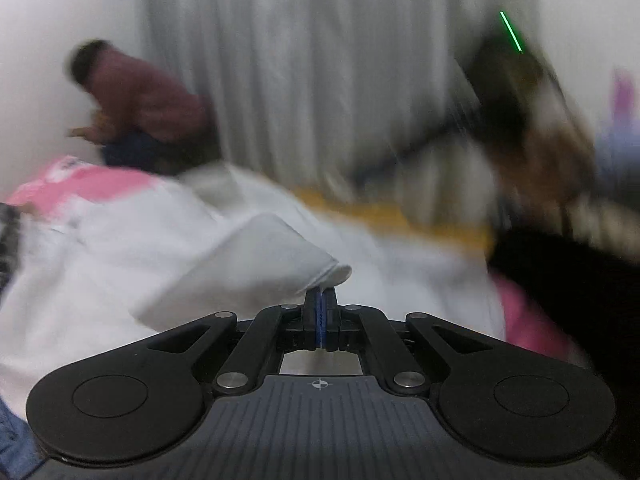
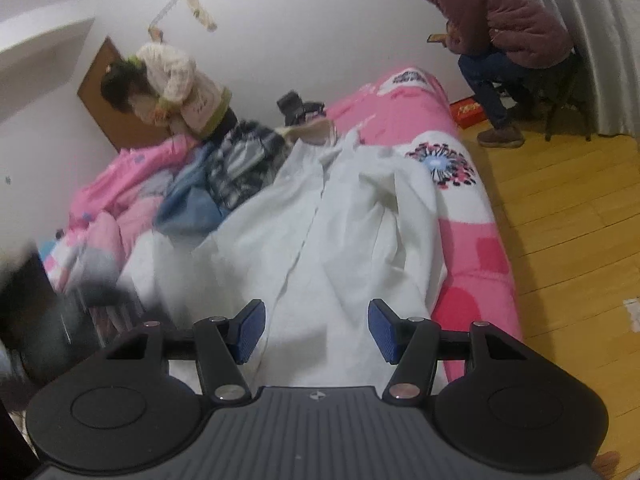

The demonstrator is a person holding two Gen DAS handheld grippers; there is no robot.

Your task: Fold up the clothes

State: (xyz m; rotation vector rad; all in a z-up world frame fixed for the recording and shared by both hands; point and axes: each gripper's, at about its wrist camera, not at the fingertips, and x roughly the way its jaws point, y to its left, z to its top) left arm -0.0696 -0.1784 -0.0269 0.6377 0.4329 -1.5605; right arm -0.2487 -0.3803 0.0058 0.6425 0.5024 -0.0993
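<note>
A bed with a pink quilt (image 2: 404,120) carries a spread white garment (image 2: 320,220) and, beside it, a pile of striped and blue clothes (image 2: 224,176).

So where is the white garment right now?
The white garment lies spread on the pink quilt in the right wrist view, ahead of the open right gripper, with the striped clothes pile at its left.

Left wrist view close behind its black gripper (image 1: 320,300), angled down at white cloth garment (image 1: 248,256), facing grey curtain (image 1: 320,60), right wrist view over pink quilted bed (image 2: 472,280), both sharing garment, bed, curtain
</note>
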